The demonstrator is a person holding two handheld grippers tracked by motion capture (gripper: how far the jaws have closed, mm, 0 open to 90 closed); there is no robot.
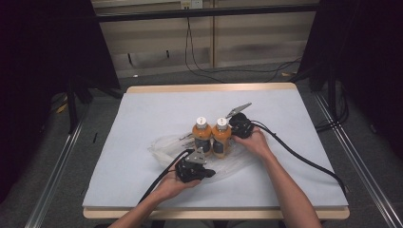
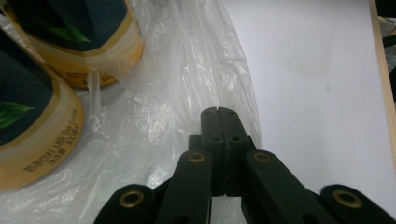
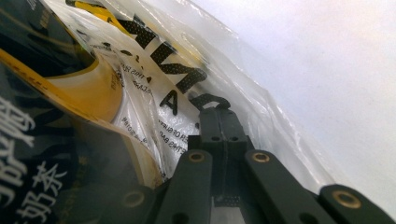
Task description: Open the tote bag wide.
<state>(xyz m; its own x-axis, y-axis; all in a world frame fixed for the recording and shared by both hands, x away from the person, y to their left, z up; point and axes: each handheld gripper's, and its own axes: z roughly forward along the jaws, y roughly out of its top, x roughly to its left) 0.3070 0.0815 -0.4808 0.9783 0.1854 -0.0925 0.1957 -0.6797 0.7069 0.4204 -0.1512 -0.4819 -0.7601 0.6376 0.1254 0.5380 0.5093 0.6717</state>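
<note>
Working from left to right across the worktop (image 1: 142,123), I see my left tongs (image 1: 209,173) near the front edge, a little left of its middle. The jaws are pressed together and lie on the clear plastic bag (image 1: 164,145); in the left gripper view the tips (image 2: 217,112) sit on a crumpled fold of the film (image 2: 187,70), and whether a layer is pinched between them I cannot tell.

Just behind those tongs stand two bottles of orange drink with white caps, the left bottle (image 1: 201,136) and the right bottle (image 1: 221,137), upright, touching each other, about the centre of the worktop, on the bag. Each has a dark label; in the left gripper view I make out green leaves on it and fine dark print along the yellow band, too small to read.

The right tongs (image 1: 232,129) are just beside the right bottle, on its far right side. Their jaws are also pressed together, tips (image 3: 217,111) against the bag's film (image 3: 261,102). In the right gripper view large black capital letters run across the bag, an "A" among them, with small warning-style print beneath, and white Chinese characters on the bottle's dark label (image 3: 28,140); I can't read any whole word.
</note>
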